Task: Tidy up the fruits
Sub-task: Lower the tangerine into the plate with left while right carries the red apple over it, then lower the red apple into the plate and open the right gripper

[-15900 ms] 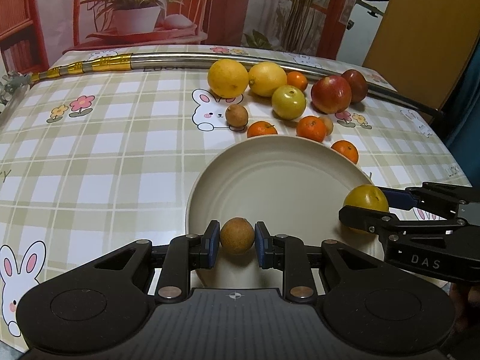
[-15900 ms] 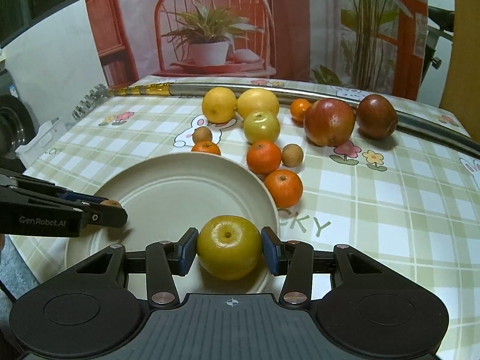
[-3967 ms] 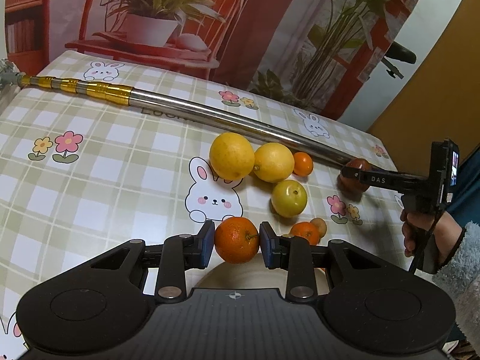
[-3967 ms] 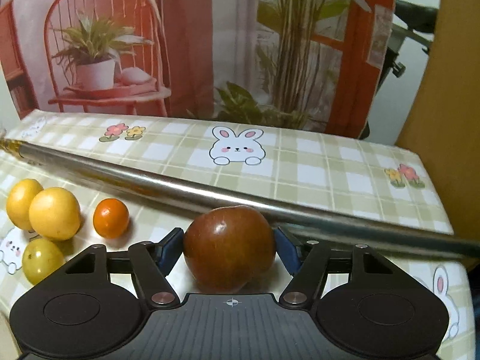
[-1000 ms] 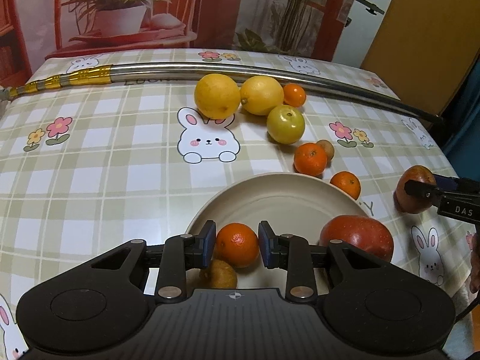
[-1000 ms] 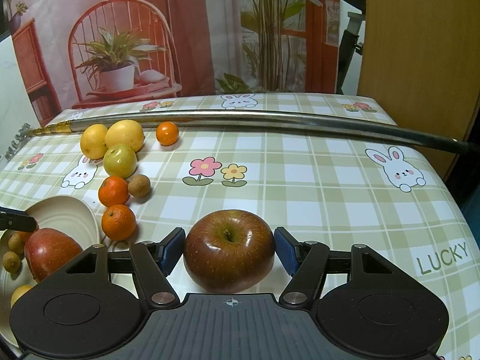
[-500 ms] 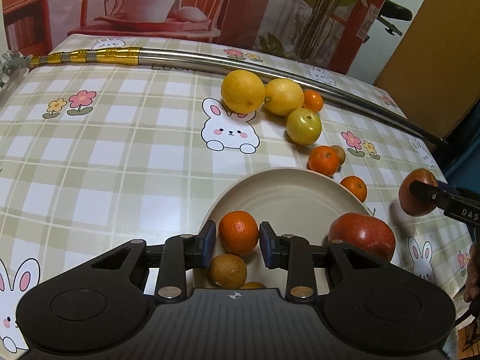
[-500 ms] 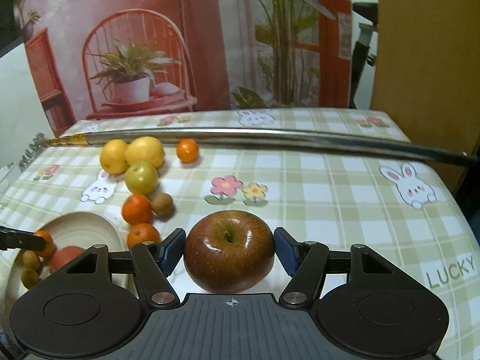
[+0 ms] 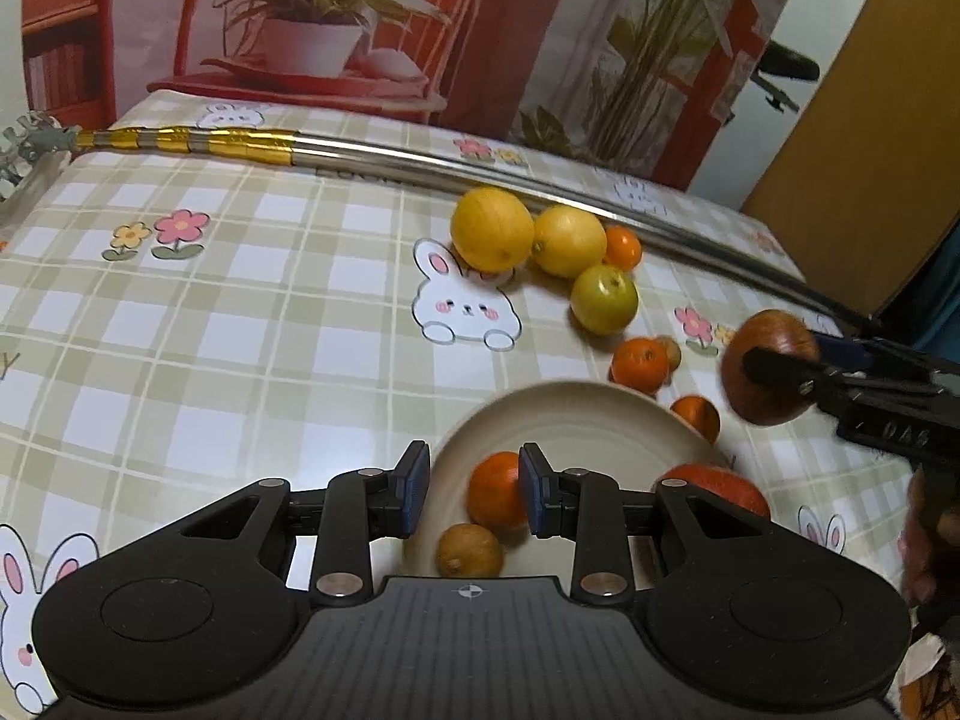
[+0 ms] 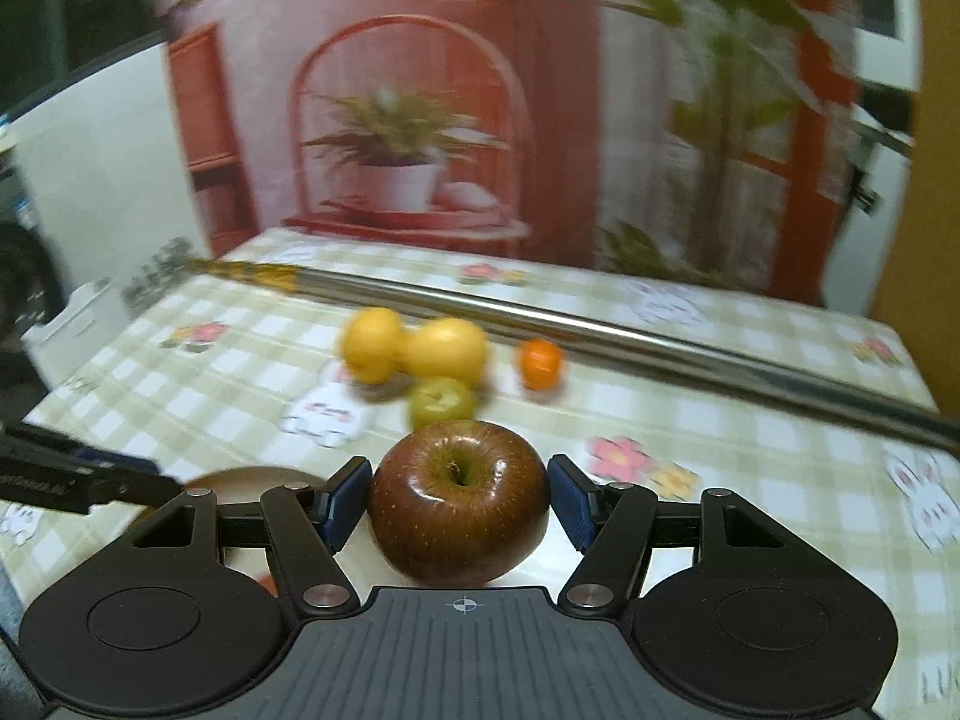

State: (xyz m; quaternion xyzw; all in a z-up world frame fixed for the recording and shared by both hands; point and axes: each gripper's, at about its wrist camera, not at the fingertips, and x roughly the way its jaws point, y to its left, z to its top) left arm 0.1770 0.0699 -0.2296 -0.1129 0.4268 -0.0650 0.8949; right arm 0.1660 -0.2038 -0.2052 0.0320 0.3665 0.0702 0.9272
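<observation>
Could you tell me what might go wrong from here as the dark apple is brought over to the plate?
1. The plate already holds an orange, a small brown fruit and a red apple; setting the dark apple down among them could knock one off.
2. The left tool is open just beside the orange, and the right tool is close by, so they may collide.

Left gripper (image 9: 474, 489): jaws standing apart, gripping nothing. Right gripper (image 10: 459, 501): jaws pressing both sides of an apple (image 10: 459, 510), carrying it above the table. A hand (image 9: 927, 531) is gripping its handle.
</observation>
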